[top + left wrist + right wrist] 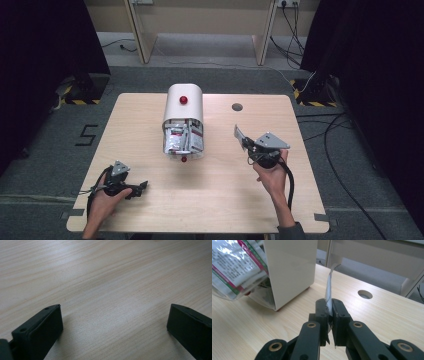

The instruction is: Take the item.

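I am holding a thin sachet (329,287) in my right gripper (328,308), whose jaws are clamping flat on its lower edge, so the packet is standing up edge-on above them where I can keep it clear of the desk (150,200). In the high view the sachet (239,134) is sticking out ahead of the right gripper (246,142), well apart from everything else. Off to the left of those jaws, the white dispenser box (289,270) is lying with its clear drawer (227,293) tipped open, more sachets (184,139) crowding inside it; I judge that is where this one belongs to, and pinching by the edge is keeping the flat faces free for setting it down.

My left gripper (113,327) is resting low over bare wood, its jaws standing wide apart with nothing between them, waiting out of the way near my side of the desk.
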